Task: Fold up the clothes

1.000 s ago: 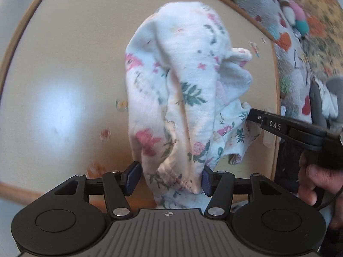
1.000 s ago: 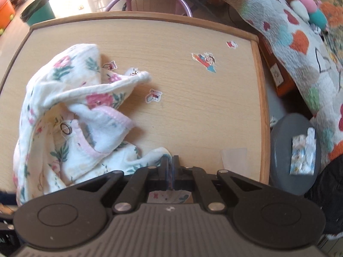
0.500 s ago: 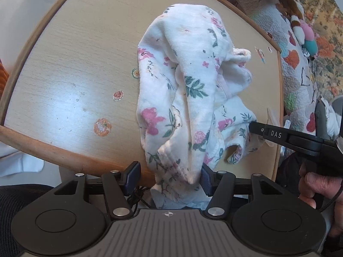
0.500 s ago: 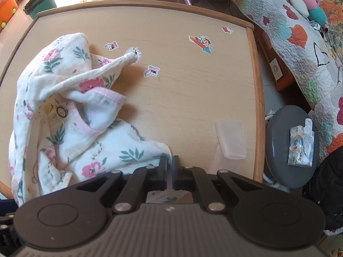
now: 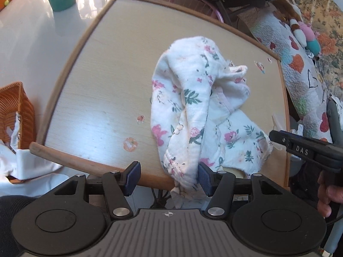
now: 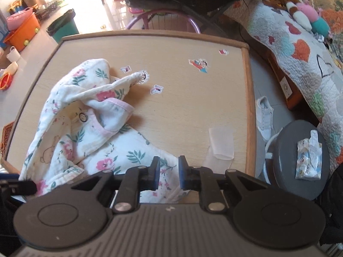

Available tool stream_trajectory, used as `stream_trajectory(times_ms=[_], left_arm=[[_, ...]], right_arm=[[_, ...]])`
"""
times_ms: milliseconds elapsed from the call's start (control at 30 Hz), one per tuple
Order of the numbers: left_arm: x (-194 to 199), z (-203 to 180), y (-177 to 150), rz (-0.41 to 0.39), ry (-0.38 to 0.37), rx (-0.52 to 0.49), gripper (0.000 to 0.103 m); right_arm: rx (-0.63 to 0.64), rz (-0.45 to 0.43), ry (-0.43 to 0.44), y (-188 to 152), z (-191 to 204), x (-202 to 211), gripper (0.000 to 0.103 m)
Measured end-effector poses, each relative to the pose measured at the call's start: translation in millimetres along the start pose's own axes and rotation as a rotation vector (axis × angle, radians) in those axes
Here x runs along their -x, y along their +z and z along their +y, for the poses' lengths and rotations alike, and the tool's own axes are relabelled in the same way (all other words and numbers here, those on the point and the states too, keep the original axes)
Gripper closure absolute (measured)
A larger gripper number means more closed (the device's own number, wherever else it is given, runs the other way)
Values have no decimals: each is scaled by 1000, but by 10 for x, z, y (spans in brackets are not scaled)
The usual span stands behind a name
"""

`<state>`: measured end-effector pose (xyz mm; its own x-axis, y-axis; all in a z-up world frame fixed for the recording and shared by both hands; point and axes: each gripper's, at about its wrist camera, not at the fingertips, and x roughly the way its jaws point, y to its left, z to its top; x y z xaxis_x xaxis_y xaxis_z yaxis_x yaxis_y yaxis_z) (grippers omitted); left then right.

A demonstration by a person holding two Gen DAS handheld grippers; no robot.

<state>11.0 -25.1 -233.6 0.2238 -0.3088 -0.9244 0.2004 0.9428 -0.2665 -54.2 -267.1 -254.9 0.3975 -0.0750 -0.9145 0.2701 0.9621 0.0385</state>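
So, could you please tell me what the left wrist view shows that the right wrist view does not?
Only the left wrist view shows the left gripper, open, cloth against one blue pad, and white fabric in the wicker basket. Only the right wrist view shows the white shoe and tissue pack on the grey stool. Both show the floral garment on the table and the right gripper, whose fingers have just been opening.

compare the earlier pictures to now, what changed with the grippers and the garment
The right gripper has just been opening, letting go of the floral garment, whose corner lies between its jaws. Both views show more of the table. The left gripper stays open, with cloth against one pad.
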Motion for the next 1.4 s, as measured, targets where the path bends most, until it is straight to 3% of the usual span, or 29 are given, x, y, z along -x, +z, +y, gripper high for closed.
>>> stream_trajectory(times_ms=[200,367,567,667,733,1033,1233,1400], left_arm=[[167,98,72,-28,5,-41,44],[14,242,149,12,-20,-12,43],[-173,405,147,53,60,-35,43],[-162,465,153,81,26,10,43],[-72,460,189,57,-23,32,43],[315,108,583,-51,-134,-81,37],[104,-345,908,-42,-146,-187,38],[-199,-705,1183,-40,-158,-197,41]], right_arm=[[-8,14,38,-130,26,75,85],[-70,58,66,-258,79,-50,85],[-71,82,36,-385,174,-201,85],[-56,72,28,-400,171,-180,85],[-58,80,21,-399,151,-167,85],[-73,117,-11,-398,128,-96,84],[-85,121,-12,-393,205,-47,84],[-119,122,-9,-400,184,-41,85]])
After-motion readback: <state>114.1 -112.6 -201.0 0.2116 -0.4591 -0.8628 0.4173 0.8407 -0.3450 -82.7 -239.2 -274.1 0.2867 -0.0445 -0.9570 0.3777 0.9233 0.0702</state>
